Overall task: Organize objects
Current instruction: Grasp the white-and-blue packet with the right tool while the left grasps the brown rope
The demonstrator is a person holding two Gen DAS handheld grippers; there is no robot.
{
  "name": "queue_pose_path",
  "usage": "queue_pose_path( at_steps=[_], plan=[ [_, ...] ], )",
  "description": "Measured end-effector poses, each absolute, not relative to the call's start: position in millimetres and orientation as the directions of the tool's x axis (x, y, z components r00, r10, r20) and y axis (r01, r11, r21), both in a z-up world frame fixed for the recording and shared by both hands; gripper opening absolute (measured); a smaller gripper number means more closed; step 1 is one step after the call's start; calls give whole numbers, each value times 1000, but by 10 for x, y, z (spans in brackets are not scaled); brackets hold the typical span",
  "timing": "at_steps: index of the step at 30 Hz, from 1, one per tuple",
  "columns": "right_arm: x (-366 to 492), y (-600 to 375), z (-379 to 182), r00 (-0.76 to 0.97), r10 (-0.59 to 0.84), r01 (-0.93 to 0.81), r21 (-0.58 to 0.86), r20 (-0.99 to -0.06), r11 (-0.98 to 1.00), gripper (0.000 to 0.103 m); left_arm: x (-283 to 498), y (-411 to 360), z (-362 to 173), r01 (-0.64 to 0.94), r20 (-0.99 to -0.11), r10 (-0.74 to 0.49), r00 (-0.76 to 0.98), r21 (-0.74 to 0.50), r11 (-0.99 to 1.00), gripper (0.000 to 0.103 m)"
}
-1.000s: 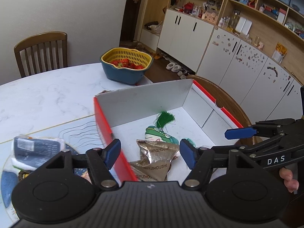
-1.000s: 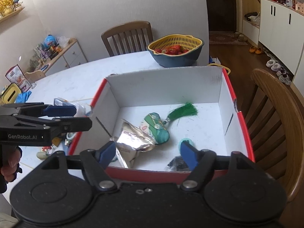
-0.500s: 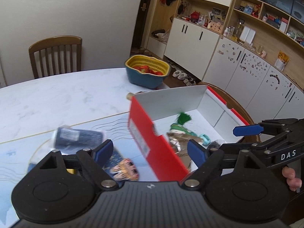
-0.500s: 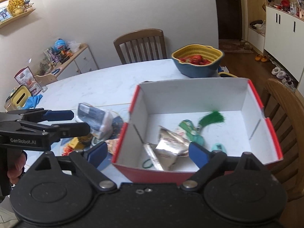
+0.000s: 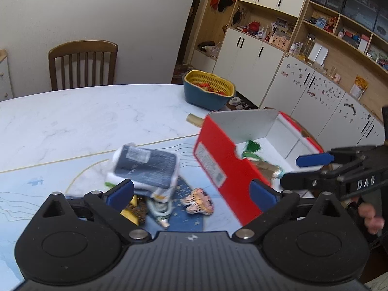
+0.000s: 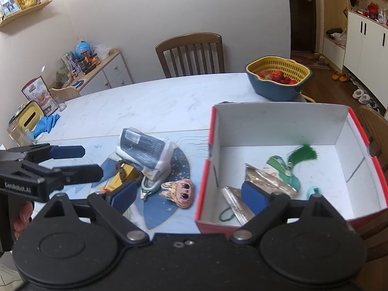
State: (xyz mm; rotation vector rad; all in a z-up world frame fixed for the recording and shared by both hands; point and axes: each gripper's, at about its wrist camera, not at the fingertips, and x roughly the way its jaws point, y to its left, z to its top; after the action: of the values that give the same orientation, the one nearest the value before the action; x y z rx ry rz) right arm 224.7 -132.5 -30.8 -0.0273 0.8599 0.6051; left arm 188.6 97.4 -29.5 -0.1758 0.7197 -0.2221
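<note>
Left gripper (image 5: 191, 191) hangs with its fingers apart and empty above the loose pile on the table's (image 6: 150, 101) near-left part; the right gripper (image 6: 189, 194) is likewise spread wide, holding nothing, over the near-left corner of the red-sided box (image 6: 281, 160). That box, on the right, already holds a foil packet (image 6: 264, 179), a green tasselled charm (image 6: 291, 162) and a small teal ring (image 6: 314, 190). Left outside, just beside the box's left wall: a wrapped dark packet (image 6: 145, 150), a cartoon-face charm (image 6: 180, 192), a yellow item (image 6: 123, 177). I judge the job roughly half done. Farther off stands a colander of strawberries (image 6: 278, 77).
</note>
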Motion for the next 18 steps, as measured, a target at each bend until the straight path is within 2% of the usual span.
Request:
queue_pose_path(
  at_steps=[8, 18],
  plan=[
    [2306, -896, -344, 484, 471, -532, 179, -738, 828, 93, 1910, 1267, -549, 85, -664, -163, 730, -148, 985, 102],
    [2482, -339, -464, 455, 446, -577, 127, -771, 807, 93, 2069, 1479, -857, 86, -689, -196, 698, -192, 978, 102]
  ],
)
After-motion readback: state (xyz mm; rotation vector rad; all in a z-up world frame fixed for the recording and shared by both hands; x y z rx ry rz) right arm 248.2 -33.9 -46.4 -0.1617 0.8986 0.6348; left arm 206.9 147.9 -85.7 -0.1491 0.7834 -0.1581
